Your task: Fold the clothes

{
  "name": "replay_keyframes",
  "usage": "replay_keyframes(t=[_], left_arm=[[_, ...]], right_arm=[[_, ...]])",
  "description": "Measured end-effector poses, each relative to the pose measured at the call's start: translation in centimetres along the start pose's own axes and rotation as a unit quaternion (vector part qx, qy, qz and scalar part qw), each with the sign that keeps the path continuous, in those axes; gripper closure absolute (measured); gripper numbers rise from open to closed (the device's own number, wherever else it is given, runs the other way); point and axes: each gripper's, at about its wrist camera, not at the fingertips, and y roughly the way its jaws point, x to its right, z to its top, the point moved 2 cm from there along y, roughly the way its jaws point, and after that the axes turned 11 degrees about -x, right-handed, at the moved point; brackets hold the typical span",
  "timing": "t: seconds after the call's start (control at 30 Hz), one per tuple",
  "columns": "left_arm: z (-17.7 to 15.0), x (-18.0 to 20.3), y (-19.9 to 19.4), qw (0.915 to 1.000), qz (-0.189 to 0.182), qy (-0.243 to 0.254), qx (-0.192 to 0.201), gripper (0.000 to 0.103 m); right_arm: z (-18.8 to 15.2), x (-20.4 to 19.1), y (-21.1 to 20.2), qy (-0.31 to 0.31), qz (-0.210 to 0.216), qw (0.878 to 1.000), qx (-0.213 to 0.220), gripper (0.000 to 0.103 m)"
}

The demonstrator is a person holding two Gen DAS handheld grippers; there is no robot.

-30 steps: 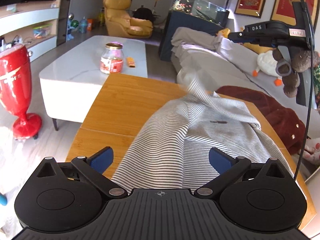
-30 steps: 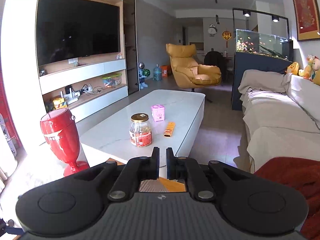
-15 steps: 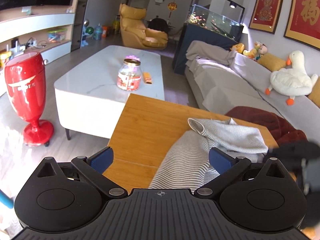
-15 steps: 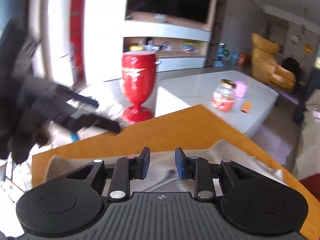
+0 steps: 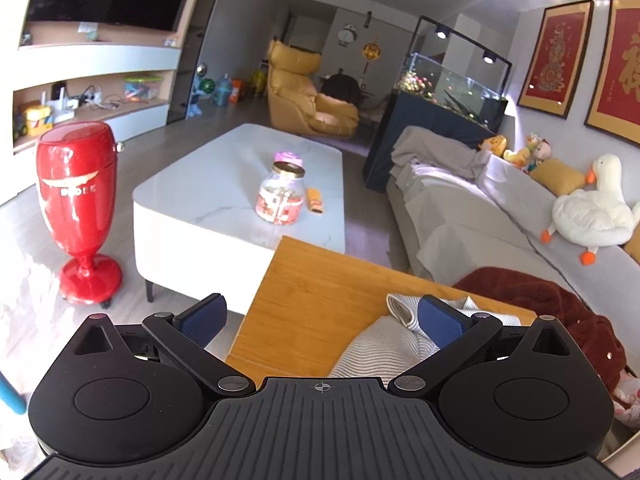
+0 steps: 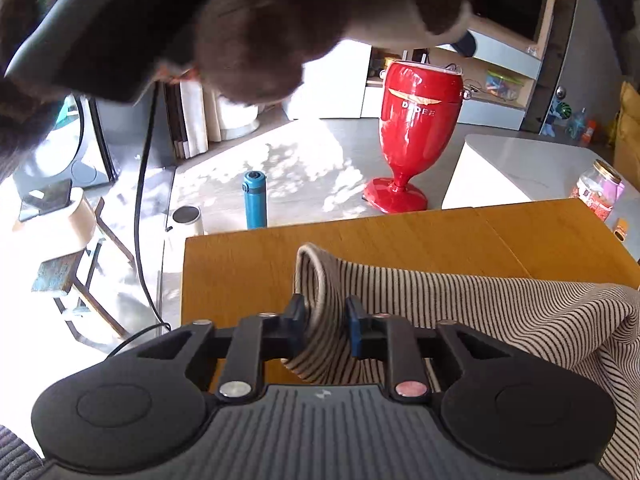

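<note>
A grey-and-white striped garment (image 5: pixel 384 350) lies bunched on the wooden table (image 5: pixel 316 292), at the lower right of the left wrist view. My left gripper (image 5: pixel 320 318) is open and empty, raised over the table's left part, its right finger over the cloth's edge. In the right wrist view the striped garment (image 6: pixel 480 304) spreads right across the wooden table (image 6: pixel 400 236). A rolled cuff or hem of it sits between the fingers of my right gripper (image 6: pixel 325 322), which stand partly open around it.
A white coffee table (image 5: pixel 240 188) with a glass jar (image 5: pixel 280 194) stands beyond the wooden table. A red vase-shaped stand (image 5: pixel 76 208) is on the floor left. A grey sofa (image 5: pixel 472 216) with a dark red garment (image 5: pixel 560 312) is right. A blue bottle (image 6: pixel 255 200) stands on the floor.
The right gripper dropped the lifted garment onto the table, opened, swung left and came down around the cloth's rolled edge. The left gripper drew back and up, still open.
</note>
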Motion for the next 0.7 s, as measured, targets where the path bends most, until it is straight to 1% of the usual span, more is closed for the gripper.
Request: replay_keyframes(t=[0.07, 0.13, 0.2, 0.3, 0.37, 0.47, 0.53, 0.63, 0.7], left_arm=[[0.4, -0.1, -0.7, 0.9997, 0.005, -0.005, 0.024, 0.000], [0.7, -0.1, -1.2, 0.9990, 0.003, -0.013, 0.042, 0.000], [1.0, 0.0, -1.3, 0.9987, -0.008, -0.018, 0.047, 0.000], [1.1, 1.1, -0.1, 0.9992, -0.025, -0.005, 0.031, 0.000], [0.9, 2.4, 1.3, 0.9992, -0.034, 0.016, 0.013, 0.000], [0.1, 5.3, 4.8, 0.9964, -0.046, 0.066, -0.024, 0.000], [-0.6, 7.4, 7.5, 0.9920, -0.052, 0.105, -0.046, 0.000], [-2.3, 10.4, 12.0, 0.9823, -0.048, 0.164, -0.077, 0.000], [-3.4, 11.9, 14.9, 0.9758, -0.040, 0.191, -0.100, 0.000]], right_arm=[[1.8, 3.7, -1.8, 0.036, -0.012, 0.999, 0.029, 0.098], [3.8, 9.0, -4.9, 0.092, -0.031, 0.993, 0.072, 0.098], [5.2, 14.4, -8.7, 0.147, -0.052, 0.981, 0.119, 0.098], [6.2, 21.4, -14.1, 0.211, -0.082, 0.957, 0.180, 0.098], [6.2, 24.8, -17.2, 0.237, -0.103, 0.943, 0.212, 0.098], [5.1, 28.2, -20.5, 0.251, -0.153, 0.927, 0.235, 0.098], [3.7, 29.8, -22.1, 0.258, -0.177, 0.919, 0.241, 0.098], [0.6, 32.1, -23.4, 0.280, -0.193, 0.908, 0.244, 0.098], [-1.5, 33.1, -23.5, 0.295, -0.202, 0.903, 0.238, 0.098]])
